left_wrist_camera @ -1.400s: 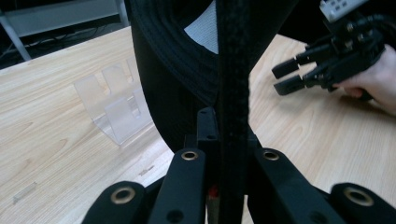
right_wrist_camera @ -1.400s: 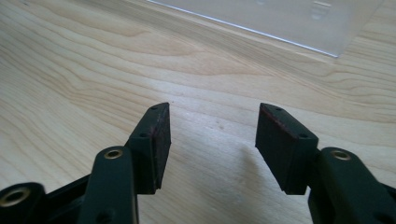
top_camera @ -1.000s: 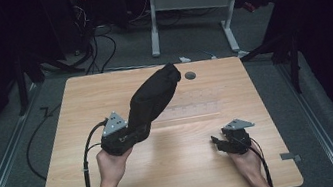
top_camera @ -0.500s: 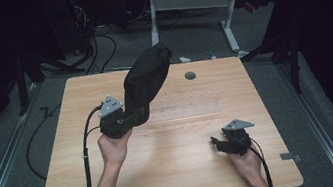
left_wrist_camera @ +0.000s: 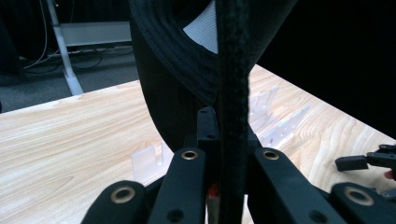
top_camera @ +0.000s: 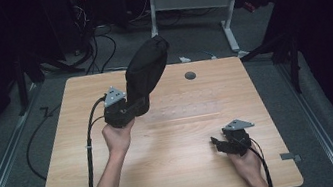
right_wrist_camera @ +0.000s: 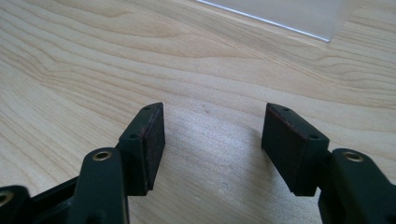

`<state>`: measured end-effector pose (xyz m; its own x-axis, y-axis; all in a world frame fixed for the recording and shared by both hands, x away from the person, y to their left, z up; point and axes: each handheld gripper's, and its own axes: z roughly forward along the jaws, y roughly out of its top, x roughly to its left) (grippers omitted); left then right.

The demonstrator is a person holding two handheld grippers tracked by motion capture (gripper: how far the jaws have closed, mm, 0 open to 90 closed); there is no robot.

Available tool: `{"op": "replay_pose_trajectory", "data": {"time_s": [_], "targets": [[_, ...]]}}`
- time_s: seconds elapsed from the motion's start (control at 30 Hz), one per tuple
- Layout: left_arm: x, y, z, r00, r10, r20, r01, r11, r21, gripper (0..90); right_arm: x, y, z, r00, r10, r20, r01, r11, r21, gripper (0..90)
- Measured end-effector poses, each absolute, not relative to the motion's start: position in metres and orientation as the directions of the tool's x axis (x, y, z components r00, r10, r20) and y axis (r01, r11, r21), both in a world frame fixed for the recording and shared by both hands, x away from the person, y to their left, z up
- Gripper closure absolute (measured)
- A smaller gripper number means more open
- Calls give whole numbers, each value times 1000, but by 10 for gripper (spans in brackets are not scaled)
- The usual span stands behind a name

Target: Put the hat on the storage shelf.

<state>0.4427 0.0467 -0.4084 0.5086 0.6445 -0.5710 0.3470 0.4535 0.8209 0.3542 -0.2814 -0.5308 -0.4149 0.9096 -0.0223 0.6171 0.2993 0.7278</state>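
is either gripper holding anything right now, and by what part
The left gripper is shut on the edge of a black shoe, at its opening rim, lifting it above the table. The right gripper is open and holds nothing.

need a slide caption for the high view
Left gripper lifts a black bag above the wooden table; right gripper rests open near the table's front.

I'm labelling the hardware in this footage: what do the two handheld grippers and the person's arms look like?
Both grippers are black, each topped by a grey three-cornered plate and trailing a black cable: the left gripper and the right gripper. Up close, the right one's linkage arms carry brass-coloured rivets, and its fingers are flat rectangular blocks with dark pads. No sleeves cover the forearms.
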Motion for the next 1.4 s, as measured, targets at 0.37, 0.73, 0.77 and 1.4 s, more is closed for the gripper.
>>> {"op": "replay_pose_trajectory", "data": {"time_s": [0.37, 0.73, 0.77, 1.4], "targets": [[454, 35, -424, 517, 661, -544, 333, 431, 839, 865, 354, -281, -531, -414, 910, -20, 619, 297, 727, 398], [462, 28, -437, 512, 686, -518, 318, 409, 856, 865, 354, -281, -531, -415, 910, -22, 617, 299, 728, 398], [462, 28, -437, 512, 686, -518, 318, 409, 856, 864, 354, -281, -531, -415, 910, -22, 617, 299, 728, 398], [464, 24, -454, 477, 697, -536, 301, 444, 844, 863, 354, -281, -531, -415, 910, -23, 617, 300, 728, 397]]}}
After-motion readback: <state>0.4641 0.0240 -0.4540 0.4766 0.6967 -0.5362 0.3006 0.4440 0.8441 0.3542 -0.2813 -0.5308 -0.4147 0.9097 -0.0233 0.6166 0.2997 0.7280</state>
